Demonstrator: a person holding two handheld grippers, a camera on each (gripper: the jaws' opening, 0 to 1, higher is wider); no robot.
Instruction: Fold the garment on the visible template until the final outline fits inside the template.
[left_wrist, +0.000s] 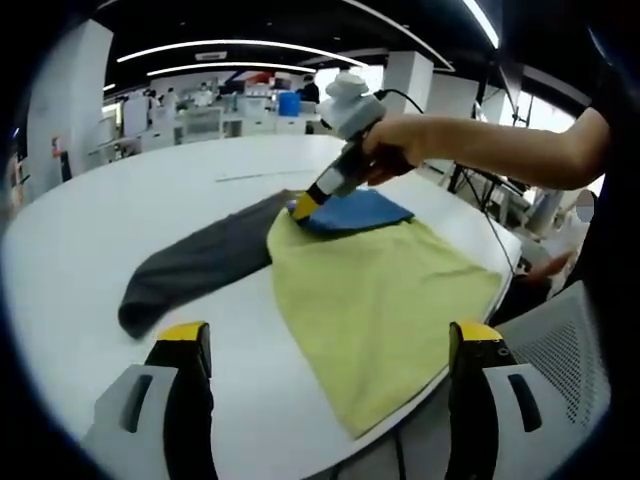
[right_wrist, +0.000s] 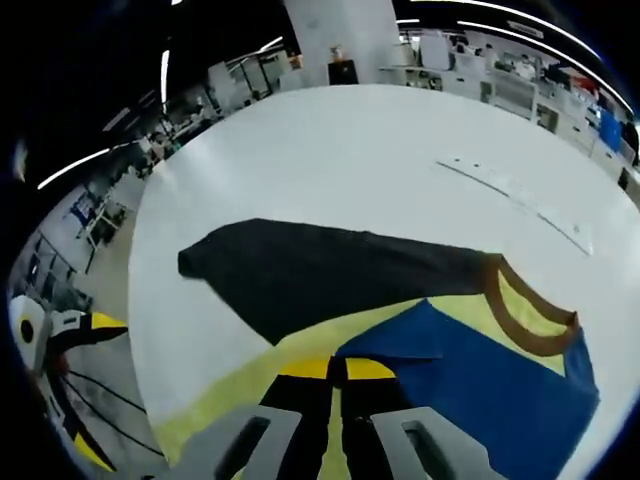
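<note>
A large white round table (left_wrist: 80, 250) stands in a bright open office hall with ceiling light strips, white pillars and desks far behind. Most of the tabletop is bare, with wide free room to the left of and beyond the cloth; its near curved edge runs just past the lower corner of the fabric.

Nearest in the left gripper view, the left gripper (left_wrist: 330, 350) hangs over the near part of the table with its two yellow-tipped jaws wide apart and nothing between them. Just beyond lies one garment (left_wrist: 380, 300), spread flat: a yellow-green body, one dark grey sleeve (left_wrist: 200, 265) stretched out to the left, and a blue panel (left_wrist: 355, 212) at the far end. Its lower corner reaches the table rim.

At the blue panel, a person's hand (left_wrist: 400, 145) holds the right gripper (left_wrist: 300, 207), tip down on the cloth where blue meets yellow. In the right gripper view its jaws stand pressed together at the yellow fabric edge; whether cloth is pinched between them I cannot tell. That view also shows a brown collar band (right_wrist: 530, 310) beside the blue.

No containers are visible. Farther off, a thin line (right_wrist: 510, 200) of markings crosses the bare tabletop.
</note>
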